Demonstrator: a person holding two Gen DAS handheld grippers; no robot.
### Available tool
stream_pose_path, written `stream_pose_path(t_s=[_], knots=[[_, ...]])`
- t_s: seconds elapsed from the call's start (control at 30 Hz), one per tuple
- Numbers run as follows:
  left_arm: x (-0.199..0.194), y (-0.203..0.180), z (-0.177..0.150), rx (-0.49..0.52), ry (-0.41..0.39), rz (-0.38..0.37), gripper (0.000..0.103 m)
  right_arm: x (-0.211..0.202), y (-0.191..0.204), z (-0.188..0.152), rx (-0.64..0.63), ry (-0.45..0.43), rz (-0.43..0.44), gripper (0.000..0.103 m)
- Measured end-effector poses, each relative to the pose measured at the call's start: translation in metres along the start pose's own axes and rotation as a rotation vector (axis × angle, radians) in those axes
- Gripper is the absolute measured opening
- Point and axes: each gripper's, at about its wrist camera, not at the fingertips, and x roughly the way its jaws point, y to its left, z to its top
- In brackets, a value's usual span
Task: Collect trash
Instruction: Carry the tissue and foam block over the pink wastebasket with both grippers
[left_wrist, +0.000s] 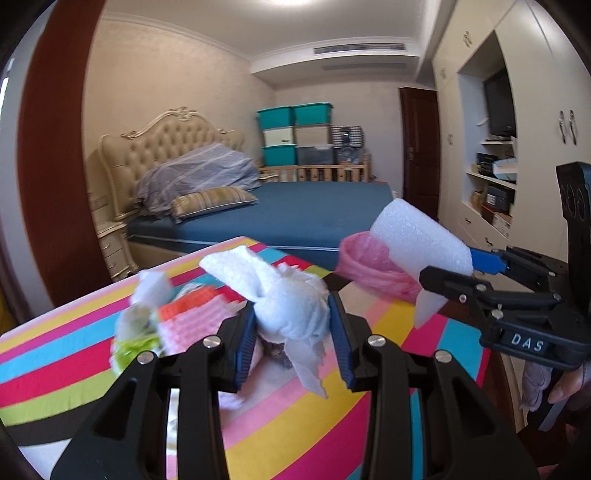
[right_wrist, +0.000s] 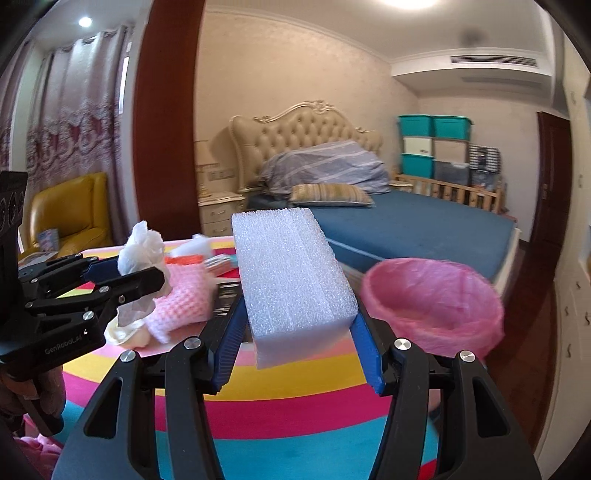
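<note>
My left gripper (left_wrist: 293, 314) is shut on a crumpled white tissue (left_wrist: 291, 302), held above the striped table (left_wrist: 314, 424). That tissue (right_wrist: 142, 245) and the left gripper (right_wrist: 125, 273) also show at the left of the right wrist view. My right gripper (right_wrist: 299, 325) is shut on a white foam block (right_wrist: 291, 280), which sticks out past its blue pads. The foam block (left_wrist: 417, 240) and the right gripper (left_wrist: 458, 266) appear at the right of the left wrist view, just in front of a bin lined with a pink bag (right_wrist: 432, 302). The pink bin (left_wrist: 373, 266) stands by the table's far right edge.
A pink knitted cloth (right_wrist: 184, 299), an orange piece (left_wrist: 184, 308) and other small scraps lie on the table behind the left gripper. Beyond the table is a bed with a blue sheet (right_wrist: 424, 225), a yellow armchair (right_wrist: 70, 214) at the left and white cupboards (left_wrist: 491, 177) at the right.
</note>
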Motion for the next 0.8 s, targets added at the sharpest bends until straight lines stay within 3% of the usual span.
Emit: stream_pose_path(t_s=[0.33, 0.8], knots=[[0.061, -0.048, 0.032, 0.038, 0.002, -0.155, 0.036, 0.004, -0.084, 0.005, 0.065, -0.001, -0.163, 0.054], [0.174, -0.106, 0.071, 0.035, 0.078, -0.304, 0.038, 0.061, -0.187, 0.020, 0.107, 0.048, -0.218, 0.054]])
